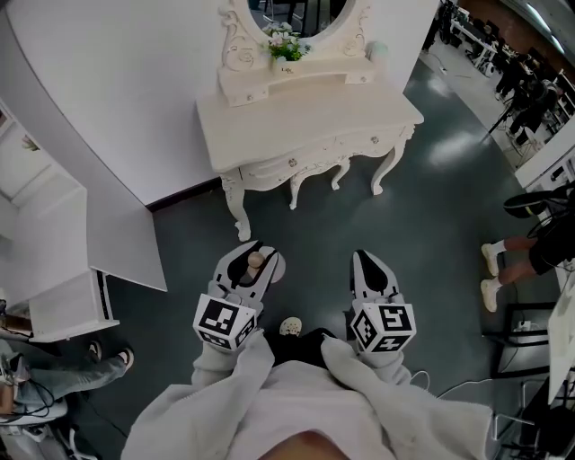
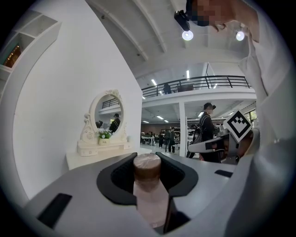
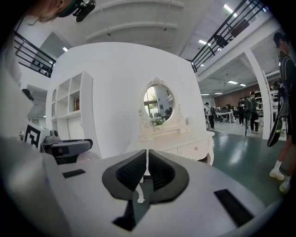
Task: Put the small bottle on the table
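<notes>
Left hand-held gripper [image 1: 254,262]: it is closed on the small bottle [image 2: 148,192]. The bottle is held upright between the jaws, with its brown cap sticking up above them.
Right hand-held gripper [image 3: 147,159]: the jaws are almost together, with only a thin slit left. Nothing is held in them.
Where the bottle is: it is held in the air over the dark floor [image 1: 431,207]. The white tabletop [image 1: 301,126] is at 12 o'clock and well apart from it.
Task so far: the bottle is not yet on the tabletop.
What could go wrong: the bottle could be dropped on the hard floor if the jaws are let loose too early. It could tip over if it is set down tilted. It could fall off if it is put too near the front edge.
Things at the back of the tabletop: a mirror [image 1: 301,11], a pot of flowers [image 1: 286,45] and a low raised shelf [image 1: 296,79] are seen at 12 o'clock. They could be bumped if the reach goes too far.
In the way: only bare floor is seen between the person and the tabletop.
Around: a white shelf unit [image 1: 54,301] is at 9 o'clock. A person's legs [image 1: 508,260] are at 3 o'clock, and another person's legs [image 1: 85,368] are at 8 o'clock. All of them are off the path.
</notes>
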The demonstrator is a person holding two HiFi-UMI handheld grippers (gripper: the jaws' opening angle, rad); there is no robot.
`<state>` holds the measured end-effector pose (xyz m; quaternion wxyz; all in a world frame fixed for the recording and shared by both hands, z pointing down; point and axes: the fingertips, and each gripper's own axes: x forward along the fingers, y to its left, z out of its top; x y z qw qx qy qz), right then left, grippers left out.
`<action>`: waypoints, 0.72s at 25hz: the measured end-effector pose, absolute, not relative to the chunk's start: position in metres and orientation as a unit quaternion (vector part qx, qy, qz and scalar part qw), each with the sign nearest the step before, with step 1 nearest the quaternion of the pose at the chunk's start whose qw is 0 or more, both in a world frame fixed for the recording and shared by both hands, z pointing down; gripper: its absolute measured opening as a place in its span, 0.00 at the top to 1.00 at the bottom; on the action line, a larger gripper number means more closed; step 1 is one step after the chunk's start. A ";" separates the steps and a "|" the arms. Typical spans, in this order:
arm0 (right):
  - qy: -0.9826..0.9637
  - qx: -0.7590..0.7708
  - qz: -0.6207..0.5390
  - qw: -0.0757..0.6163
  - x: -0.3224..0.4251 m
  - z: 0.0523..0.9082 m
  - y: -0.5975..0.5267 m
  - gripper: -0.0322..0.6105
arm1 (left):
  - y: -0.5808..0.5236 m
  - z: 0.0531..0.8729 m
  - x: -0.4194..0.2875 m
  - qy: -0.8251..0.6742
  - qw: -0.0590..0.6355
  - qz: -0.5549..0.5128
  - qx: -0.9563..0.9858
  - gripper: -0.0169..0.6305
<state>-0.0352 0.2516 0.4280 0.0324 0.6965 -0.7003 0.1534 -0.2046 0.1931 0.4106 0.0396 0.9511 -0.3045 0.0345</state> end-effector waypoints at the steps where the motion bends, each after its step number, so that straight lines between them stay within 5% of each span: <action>1: -0.699 0.698 0.155 0.032 -0.034 0.429 0.251 0.89 | 0.193 0.411 -0.205 -0.304 0.039 0.035 0.951 0.77; 18: -0.702 0.688 0.177 0.037 -0.013 0.447 0.214 0.89 | 0.161 0.418 -0.183 -0.303 0.060 0.049 0.950 0.77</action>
